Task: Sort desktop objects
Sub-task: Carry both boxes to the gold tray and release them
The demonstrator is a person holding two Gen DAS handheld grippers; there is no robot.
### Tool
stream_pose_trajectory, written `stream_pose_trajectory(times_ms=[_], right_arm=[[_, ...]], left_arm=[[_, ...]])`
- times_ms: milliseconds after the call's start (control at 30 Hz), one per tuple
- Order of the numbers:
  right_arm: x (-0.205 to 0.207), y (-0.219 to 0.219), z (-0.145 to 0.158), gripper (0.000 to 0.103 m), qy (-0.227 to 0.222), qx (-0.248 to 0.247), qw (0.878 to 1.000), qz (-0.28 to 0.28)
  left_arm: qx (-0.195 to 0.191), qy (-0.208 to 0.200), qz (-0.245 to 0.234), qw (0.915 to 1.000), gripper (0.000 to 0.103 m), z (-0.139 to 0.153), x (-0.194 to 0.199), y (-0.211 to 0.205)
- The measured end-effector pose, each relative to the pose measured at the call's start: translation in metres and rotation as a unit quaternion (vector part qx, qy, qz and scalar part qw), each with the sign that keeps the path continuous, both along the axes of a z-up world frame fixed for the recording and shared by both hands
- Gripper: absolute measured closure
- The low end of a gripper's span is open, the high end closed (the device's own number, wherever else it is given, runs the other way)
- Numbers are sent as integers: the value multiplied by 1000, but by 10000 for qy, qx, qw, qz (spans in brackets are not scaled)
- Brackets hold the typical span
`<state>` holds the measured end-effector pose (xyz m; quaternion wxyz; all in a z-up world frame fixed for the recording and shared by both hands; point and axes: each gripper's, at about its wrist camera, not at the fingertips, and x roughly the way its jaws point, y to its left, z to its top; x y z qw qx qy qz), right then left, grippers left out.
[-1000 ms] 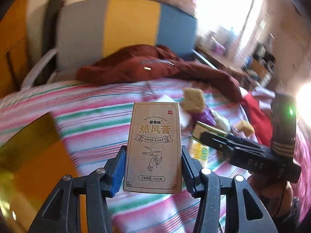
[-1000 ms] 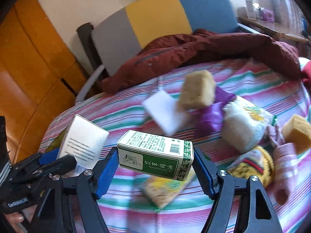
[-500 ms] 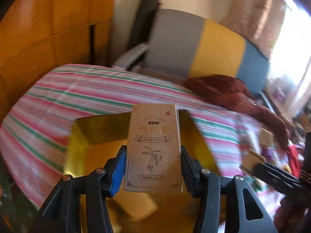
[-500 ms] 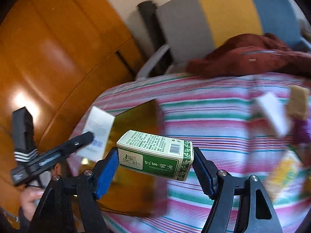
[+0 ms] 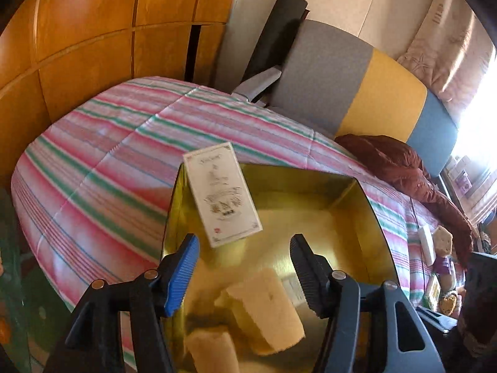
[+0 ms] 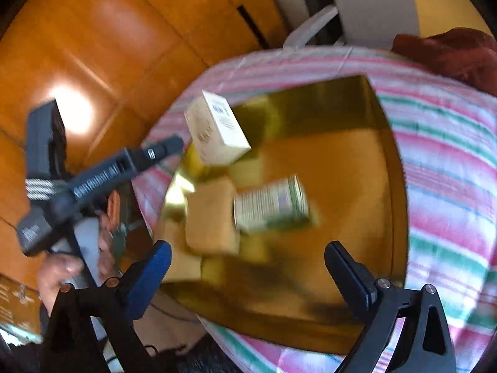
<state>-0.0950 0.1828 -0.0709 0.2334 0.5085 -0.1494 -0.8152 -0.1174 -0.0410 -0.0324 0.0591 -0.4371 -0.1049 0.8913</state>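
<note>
With both boxes let go over the gold tin (image 5: 366, 214), the left hand-held gripper (image 5: 245, 267) opening off the pale box (image 5: 222, 194) and the right hand-held gripper (image 6: 248, 267) off the green box (image 6: 270, 206) (already blurred inside), both should clear before lifting.

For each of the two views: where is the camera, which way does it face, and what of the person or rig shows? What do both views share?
Left wrist: on the left gripper, looking down into the gold box; own opening fingers show, kraft carton loose beyond them.
Right wrist: on the right gripper, looking down into the box; own opening fingers, the left gripper and a hand show; green carton loose.
Shared: box, kraft carton, sponges, striped cloth.
</note>
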Motion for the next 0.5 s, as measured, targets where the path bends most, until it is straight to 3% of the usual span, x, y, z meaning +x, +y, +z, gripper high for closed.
stream_pose_trajectory(times_ms=[200,500], right_arm=[[13,10,-19,4,-250,275,9992,-131],[24,16,-18,3,-270,644,9972,-271]], left_arm=[[2,-86,-109,9999,41,-8,21,6],[102,-125,-202,9997,41,-8,37,7]])
